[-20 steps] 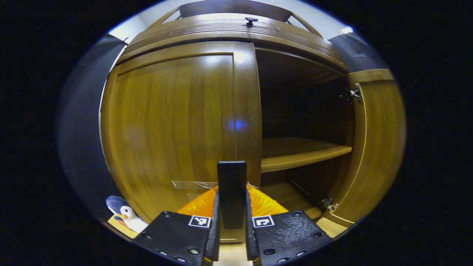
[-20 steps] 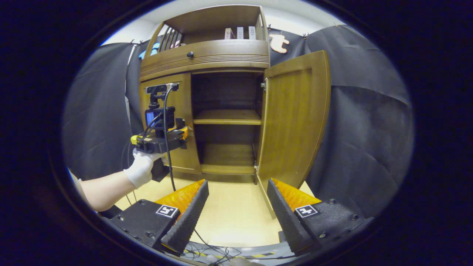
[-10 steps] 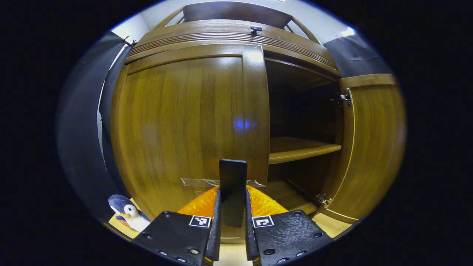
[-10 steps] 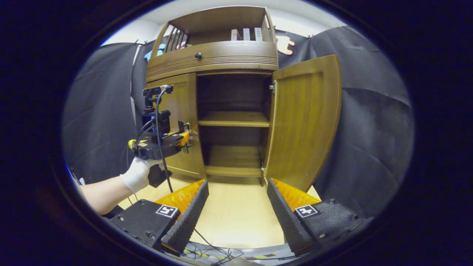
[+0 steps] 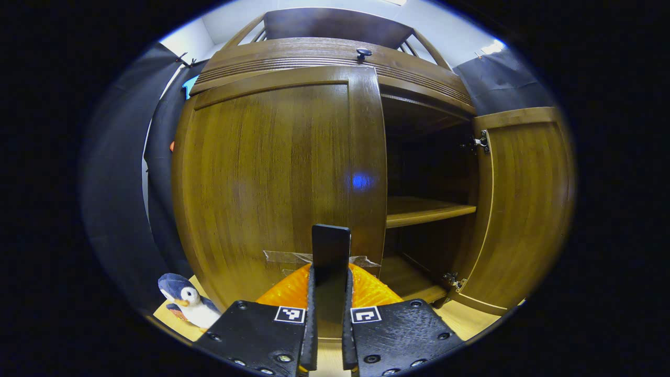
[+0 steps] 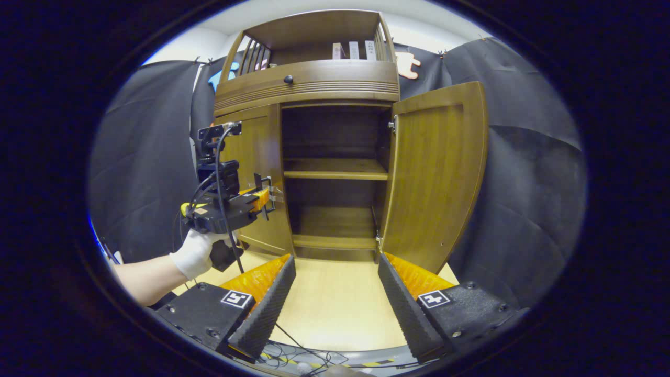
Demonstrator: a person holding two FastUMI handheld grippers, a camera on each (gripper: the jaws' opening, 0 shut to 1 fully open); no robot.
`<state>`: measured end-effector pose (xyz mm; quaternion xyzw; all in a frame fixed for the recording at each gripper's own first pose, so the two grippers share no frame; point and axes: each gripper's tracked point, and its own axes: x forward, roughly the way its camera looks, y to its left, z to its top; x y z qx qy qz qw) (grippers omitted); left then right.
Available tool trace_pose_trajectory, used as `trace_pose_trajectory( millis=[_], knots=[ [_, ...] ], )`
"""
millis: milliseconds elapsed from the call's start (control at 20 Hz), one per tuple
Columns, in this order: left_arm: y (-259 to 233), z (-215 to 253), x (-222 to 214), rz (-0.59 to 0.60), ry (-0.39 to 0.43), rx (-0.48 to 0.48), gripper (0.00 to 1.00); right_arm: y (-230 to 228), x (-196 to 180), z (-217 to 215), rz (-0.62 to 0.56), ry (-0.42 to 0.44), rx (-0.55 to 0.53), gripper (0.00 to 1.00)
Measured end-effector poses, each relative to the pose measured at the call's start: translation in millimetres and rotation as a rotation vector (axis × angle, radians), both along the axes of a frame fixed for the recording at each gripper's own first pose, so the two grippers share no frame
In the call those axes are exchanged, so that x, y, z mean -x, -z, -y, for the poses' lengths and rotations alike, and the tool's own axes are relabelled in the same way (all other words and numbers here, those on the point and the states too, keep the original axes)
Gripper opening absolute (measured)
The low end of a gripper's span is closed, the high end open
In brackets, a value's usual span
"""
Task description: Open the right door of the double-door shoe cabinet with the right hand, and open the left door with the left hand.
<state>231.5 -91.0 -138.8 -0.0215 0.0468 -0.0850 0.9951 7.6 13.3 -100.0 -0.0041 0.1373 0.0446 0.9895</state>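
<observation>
The brown wooden shoe cabinet faces me. In the left gripper view its left door (image 5: 272, 173) stands close in front, and my left gripper (image 5: 330, 272) is shut on the black flat handle (image 5: 331, 246) taped near the door's inner edge. The right door (image 5: 523, 204) is swung wide open. In the right gripper view a gloved hand (image 6: 196, 251) holds the left gripper (image 6: 264, 193) at the left door (image 6: 251, 152). My right gripper (image 6: 335, 267) hangs open over the floor, well back from the open right door (image 6: 434, 173), holding nothing.
A shelf (image 6: 335, 168) shows inside the open right half. A drawer with a dark knob (image 5: 363, 52) runs above the doors. A penguin plush (image 5: 188, 306) sits on the floor left of the cabinet. Cables (image 6: 293, 356) lie on the light wooden floor (image 6: 335, 309) near me.
The left gripper has drawn back a little, still clamped on the handle, and the cabinet looks slightly farther off. The right gripper view has shifted slightly; its jaws stay open.
</observation>
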Motion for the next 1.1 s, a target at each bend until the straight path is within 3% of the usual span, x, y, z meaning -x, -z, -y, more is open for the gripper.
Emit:
trace_pose_trajectory(
  millis=[50, 100, 500, 1100],
  knots=[
    [0, 0, 2, 0.003, -0.002, 0.0, 0.06, -1, 1, 2, 0.0, 0.004, -0.003, 1.0],
    [-1, -2, 5, 0.002, -0.004, 0.001, 0.13, -1, 2, 4, 0.001, 0.008, -0.004, 1.0],
    [-1, -17, 45, 0.002, 0.0, 0.012, 0.13, -2, 3, -1, 0.008, -0.003, -0.012, 1.0],
    [-2, -65, 112, -0.006, -0.005, 0.047, 0.13, -4, -3, -46, 0.015, -0.117, -0.002, 1.0]
  ],
)
